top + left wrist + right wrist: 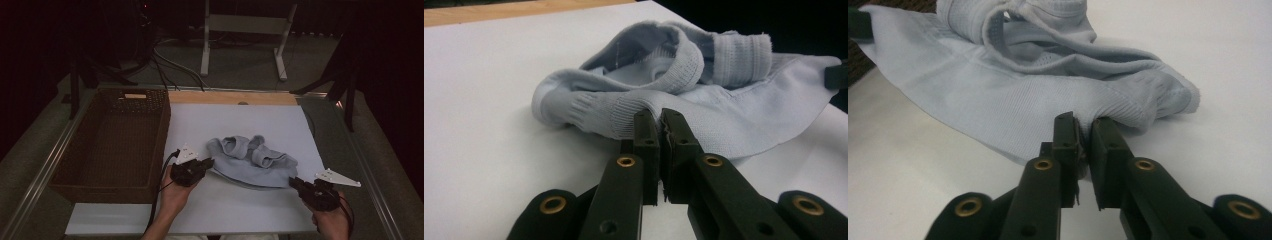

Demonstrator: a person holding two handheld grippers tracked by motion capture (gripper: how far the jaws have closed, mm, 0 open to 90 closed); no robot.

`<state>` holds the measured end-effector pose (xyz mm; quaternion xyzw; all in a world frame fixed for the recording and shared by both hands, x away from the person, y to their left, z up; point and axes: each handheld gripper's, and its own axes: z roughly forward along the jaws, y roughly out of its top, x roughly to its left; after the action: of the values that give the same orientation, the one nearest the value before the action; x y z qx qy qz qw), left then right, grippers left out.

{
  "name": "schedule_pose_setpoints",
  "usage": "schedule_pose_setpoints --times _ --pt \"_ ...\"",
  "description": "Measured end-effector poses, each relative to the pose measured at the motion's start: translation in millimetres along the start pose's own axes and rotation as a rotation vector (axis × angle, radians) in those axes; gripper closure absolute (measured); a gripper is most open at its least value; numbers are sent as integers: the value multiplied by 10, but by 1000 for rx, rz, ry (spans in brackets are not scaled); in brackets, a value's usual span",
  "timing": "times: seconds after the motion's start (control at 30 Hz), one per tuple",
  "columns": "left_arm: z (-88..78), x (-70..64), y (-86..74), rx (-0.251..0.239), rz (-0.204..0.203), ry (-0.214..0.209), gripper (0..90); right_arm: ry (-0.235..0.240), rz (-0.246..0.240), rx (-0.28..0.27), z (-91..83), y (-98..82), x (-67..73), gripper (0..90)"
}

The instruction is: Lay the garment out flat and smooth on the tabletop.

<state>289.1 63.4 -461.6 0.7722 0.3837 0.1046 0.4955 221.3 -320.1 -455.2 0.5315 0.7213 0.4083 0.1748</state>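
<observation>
My left claw (209, 163) is clamped on the ribbed left edge of the pale blue garment (252, 161), and my right claw (295, 182) pinches its right hem; in each gripper view the jaws stand almost together with a sliver of cloth between them. The garment lies crumpled on the white sheet (240, 120) covering the desk (232, 97), near the front edge, between my two hands. Its folds hide what kind of garment it is; I can make out ribbed cuffs and a rolled band, no more. The brown wicker basket (65, 172) sits just left of the sheet, its inside dark and hard to read. My forearms are cut off by the bottom edge.
</observation>
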Motion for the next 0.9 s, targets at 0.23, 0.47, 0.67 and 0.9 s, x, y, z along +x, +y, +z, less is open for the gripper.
schedule_pose_setpoints --times 0.23,0.47,0.67,0.9 --pt "30 -8 15 -5 -12 -6 884 -19 -13 25 103 -74 6 563" --pt "40 -11 36 -10 -16 -9 884 -34 -108 5 122 -70 65 367" --pt "36 7 41 -13 -22 -10 884 -63 -201 24 152 -81 111 300" --pt "38 12 58 -19 -28 -13 884 -88 -247 52 183 -109 92 298"
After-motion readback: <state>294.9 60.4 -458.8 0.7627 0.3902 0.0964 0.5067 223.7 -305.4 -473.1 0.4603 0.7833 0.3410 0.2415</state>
